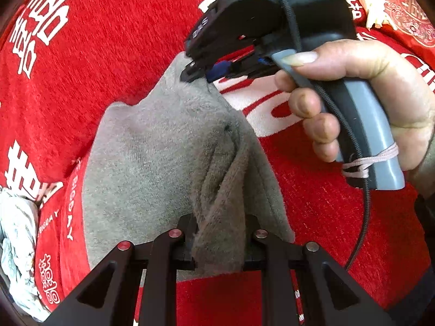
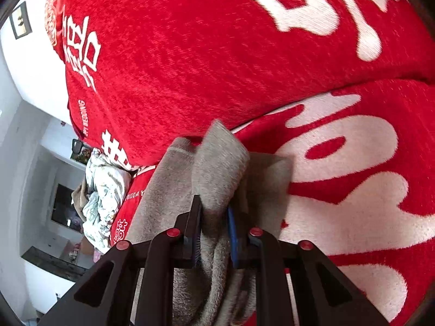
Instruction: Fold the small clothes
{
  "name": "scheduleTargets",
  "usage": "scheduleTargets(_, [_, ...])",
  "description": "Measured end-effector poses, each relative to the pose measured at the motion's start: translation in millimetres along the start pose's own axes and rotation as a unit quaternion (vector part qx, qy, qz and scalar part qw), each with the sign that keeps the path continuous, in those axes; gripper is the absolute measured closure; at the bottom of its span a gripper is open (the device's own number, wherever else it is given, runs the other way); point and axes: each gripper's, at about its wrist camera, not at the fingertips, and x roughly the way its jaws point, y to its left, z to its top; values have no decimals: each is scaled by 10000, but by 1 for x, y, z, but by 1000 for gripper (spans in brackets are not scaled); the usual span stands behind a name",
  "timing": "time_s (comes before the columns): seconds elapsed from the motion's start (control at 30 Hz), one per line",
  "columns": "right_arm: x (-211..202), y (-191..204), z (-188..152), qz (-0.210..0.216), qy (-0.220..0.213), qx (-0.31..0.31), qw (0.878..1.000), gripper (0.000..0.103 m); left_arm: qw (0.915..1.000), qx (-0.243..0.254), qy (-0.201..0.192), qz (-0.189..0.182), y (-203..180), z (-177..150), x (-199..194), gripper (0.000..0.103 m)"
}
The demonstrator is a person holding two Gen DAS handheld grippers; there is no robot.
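Fleece, grey cloth [image 1: 163,146] bunches, pinched by left tongs [image 1: 220,241] and right tongs [image 2: 214,225].

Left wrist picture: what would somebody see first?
The bright red blanket with big white writing fills the whole picture. In the middle hangs a fuzzy grey cloth, pinched at the bottom by the left tool and at its top corner by the right tool, held by a hand.

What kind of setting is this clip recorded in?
Probably a home, likely on a bed: a red blanket with white characters covers the surface, crumpled pale laundry lies at its edge, and a white wall with a framed picture is beyond.
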Motion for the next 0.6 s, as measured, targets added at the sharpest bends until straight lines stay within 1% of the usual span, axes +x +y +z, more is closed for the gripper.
scheduleTargets(0.2, [3, -10, -5, -94, 13, 14, 10000, 88, 10000, 20, 18, 42, 1, -1, 6, 83])
scheduleTargets(0.23, [3, -12, -5, -111, 14, 28, 9999, 87, 10000, 40, 10, 50, 1, -1, 7, 83])
scheduleTargets(0.27, [2, -13, -5, -109, 25, 68, 9999, 84, 10000, 59, 4, 47, -1, -2, 7, 83])
scheduleTargets(0.33, [0, -15, -6, -114, 5, 142, 9998, 84, 10000, 50, -25, 55, -1, -2, 5, 83])
scheduleTargets(0.47, [-6, -8, -7, -330, -9, 68, 9994, 84, 10000, -31, -53, -21, -2, -4, 2, 83])
scheduleTargets(0.5, [-7, -8, -7, -365, -23, 84, 9993, 84, 10000, -60, -53, -52, 0, -4, 1, 80])
scheduleTargets(0.53, [-9, -7, -7, -395, -44, 104, 9992, 83, 9999, -65, -47, -79, 1, -4, 1, 72])
scheduleTargets(0.57, [-11, -5, -7, -430, -71, 129, 9990, 81, 9997, -75, -42, -222, 2, -5, -1, 49])
scheduleTargets(0.6, [-14, -4, -7, -450, -97, 168, 9988, 78, 9994, -90, -54, -314, 3, -6, -3, 30])
